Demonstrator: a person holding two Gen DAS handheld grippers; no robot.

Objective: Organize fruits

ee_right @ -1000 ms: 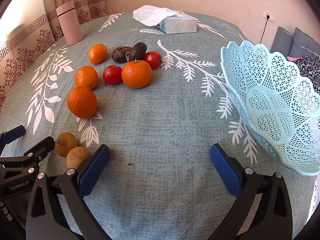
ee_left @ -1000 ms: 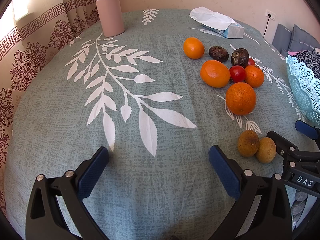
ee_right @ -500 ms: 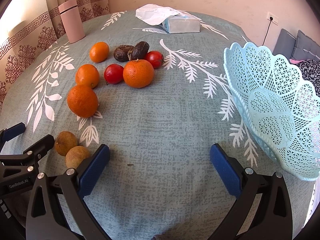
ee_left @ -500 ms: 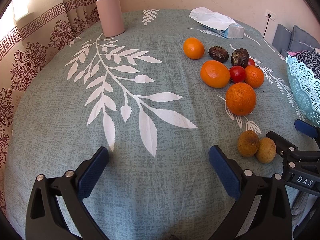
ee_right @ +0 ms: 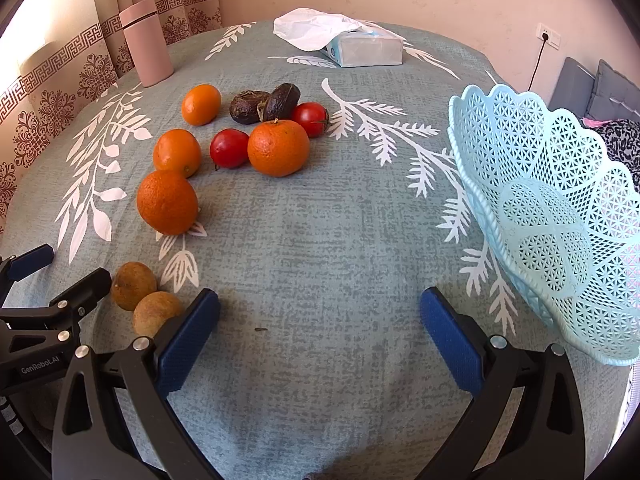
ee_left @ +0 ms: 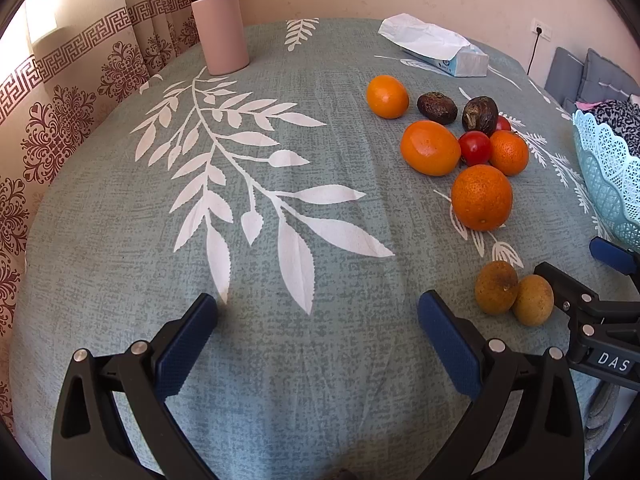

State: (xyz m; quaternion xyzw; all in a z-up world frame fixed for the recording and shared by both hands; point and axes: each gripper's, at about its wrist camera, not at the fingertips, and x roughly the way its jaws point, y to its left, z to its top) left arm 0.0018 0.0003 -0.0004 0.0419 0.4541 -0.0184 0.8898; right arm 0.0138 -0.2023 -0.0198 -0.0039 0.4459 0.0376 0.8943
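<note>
Several oranges, among them a big orange (ee_right: pixel 167 202) (ee_left: pixel 481 197), lie loose on the grey-green tablecloth with two tomatoes (ee_right: pixel 229 148), two dark wrinkled fruits (ee_right: pixel 264 104) and two small brown fruits (ee_right: pixel 134 286) (ee_left: pixel 496 288). A light blue lattice basket (ee_right: pixel 552 216) stands empty at the right. My right gripper (ee_right: pixel 320 320) is open and empty over bare cloth, the brown fruits just left of its left finger. My left gripper (ee_left: pixel 318 324) is open and empty over the leaf print, left of all the fruit.
A pink cylindrical bottle (ee_left: pixel 218 22) stands at the far left by the curtain. A tissue pack (ee_right: pixel 360 46) lies at the far side of the table. A sofa with cushions (ee_right: pixel 600 92) is beyond the basket.
The right gripper has shifted slightly, so the fruit and basket sit a little further right and lower in its view. The left gripper has barely moved.
</note>
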